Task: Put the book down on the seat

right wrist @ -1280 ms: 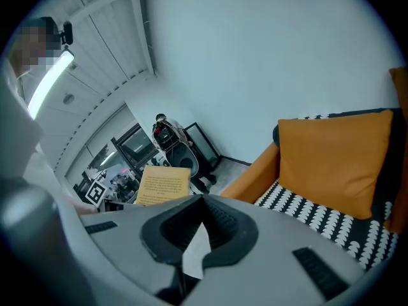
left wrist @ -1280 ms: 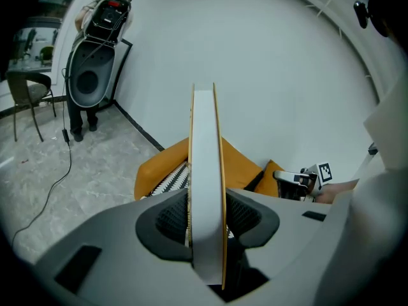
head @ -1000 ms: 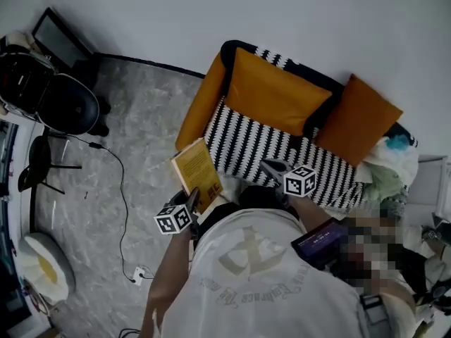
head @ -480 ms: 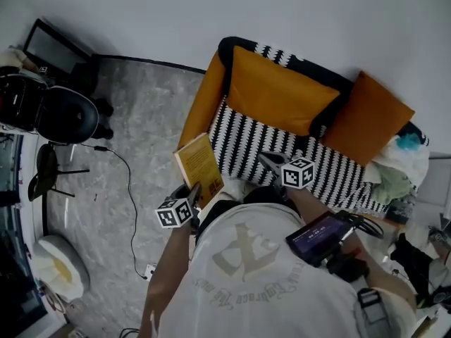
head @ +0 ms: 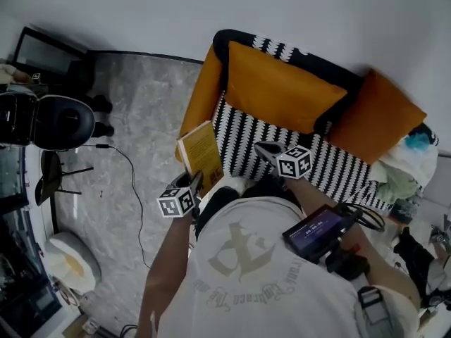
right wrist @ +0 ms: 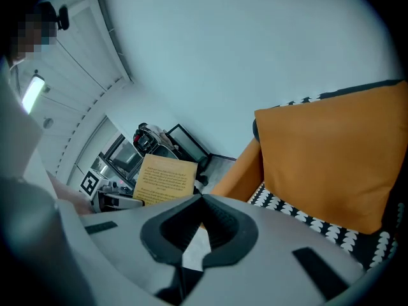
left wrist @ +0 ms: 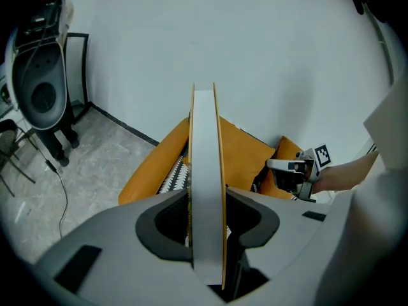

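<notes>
Gripping yellow book (head: 201, 153), left tongs (left wrist: 207, 234); print (right wrist: 167, 178) illegible.

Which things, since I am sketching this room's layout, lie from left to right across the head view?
Black padded chair → thin black cable on the grey floor → yellow paperback book → right gripper → square orange cushion at the sofa's far end.

The book (head: 200, 152) stood on edge between the left gripper's (head: 194, 184) jaws, at the seat's (head: 243, 143) left front corner. The right gripper (head: 264, 148) hung over the seat's front, before two cushions (head: 282, 94) behind it.
</notes>
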Demonstrator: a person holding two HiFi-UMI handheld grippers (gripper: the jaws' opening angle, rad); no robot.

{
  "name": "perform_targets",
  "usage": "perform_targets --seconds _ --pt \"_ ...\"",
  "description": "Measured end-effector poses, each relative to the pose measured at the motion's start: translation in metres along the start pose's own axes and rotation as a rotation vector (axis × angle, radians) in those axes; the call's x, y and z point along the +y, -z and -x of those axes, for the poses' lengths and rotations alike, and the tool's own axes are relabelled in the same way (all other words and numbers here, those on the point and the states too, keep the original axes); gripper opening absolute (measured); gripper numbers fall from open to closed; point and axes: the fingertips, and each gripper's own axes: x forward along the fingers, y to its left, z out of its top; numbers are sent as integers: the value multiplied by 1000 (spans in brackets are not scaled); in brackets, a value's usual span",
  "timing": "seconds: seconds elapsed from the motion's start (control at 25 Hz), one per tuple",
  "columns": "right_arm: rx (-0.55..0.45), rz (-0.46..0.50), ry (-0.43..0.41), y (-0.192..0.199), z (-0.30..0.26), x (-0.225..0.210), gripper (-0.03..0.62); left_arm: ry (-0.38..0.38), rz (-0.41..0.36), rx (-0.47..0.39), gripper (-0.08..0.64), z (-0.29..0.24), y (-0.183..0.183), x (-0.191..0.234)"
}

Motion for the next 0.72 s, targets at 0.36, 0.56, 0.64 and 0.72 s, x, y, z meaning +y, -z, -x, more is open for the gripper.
perform_targets --seconds 0.36,0.56,0.64,0.72 --pt "58 -49 -11 2 -18 -51 15 -10 8 58 153 -54 -22 6" --pt "55 -67 16 0 -6 -56 15 11 5 88 153 -64 -17 -1" --pt "56 -73 35 1 1 -62 15 21 3 101 153 -71 -13 -6" --pt "57 -80 50 3 -6 -67 15 29 -1 116 153 -81 -11 1"
